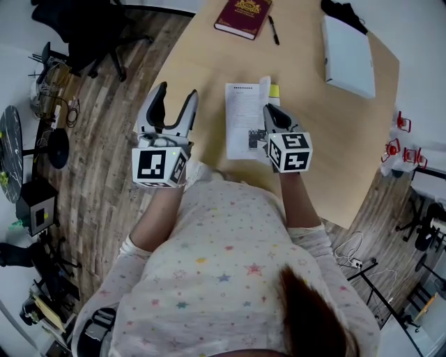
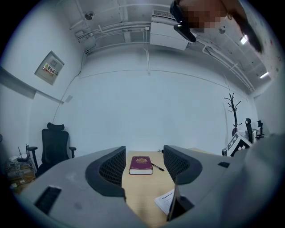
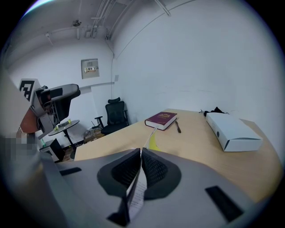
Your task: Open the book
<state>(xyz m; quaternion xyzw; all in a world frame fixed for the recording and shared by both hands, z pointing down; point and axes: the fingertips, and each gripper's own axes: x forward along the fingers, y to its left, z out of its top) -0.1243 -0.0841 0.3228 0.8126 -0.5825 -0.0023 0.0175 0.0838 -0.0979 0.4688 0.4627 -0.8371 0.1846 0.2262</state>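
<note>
A person seen from above holds a gripper in each hand over a light wooden table.

The right gripper has its two fingers pressed together on a single sheet of the book, a thin white booklet with printed text. The right gripper view shows the sheet pinched between the ribbed pads and standing on edge, running away from the fingertips toward the far end of the table. From the head view this raised sheet rises along the booklet's right side, while the rest of the booklet lies flat on the table just left of the closed fingers, its printed page facing up. A strip of yellow shows on the table just beyond the fingertips, beside the raised sheet.

The left gripper is held to the left of the booklet, apart from it, near the table's left edge. Its fingers are spread wide with nothing between them and touch nothing. In the left gripper view a corner of the booklet shows low beside the right-hand finger.

Well beyond both sets of fingertips, at the far end of the table, lies a closed maroon book with a black pen just to its right. A white box lies farther right, well apart from the right gripper's fingers.
</note>
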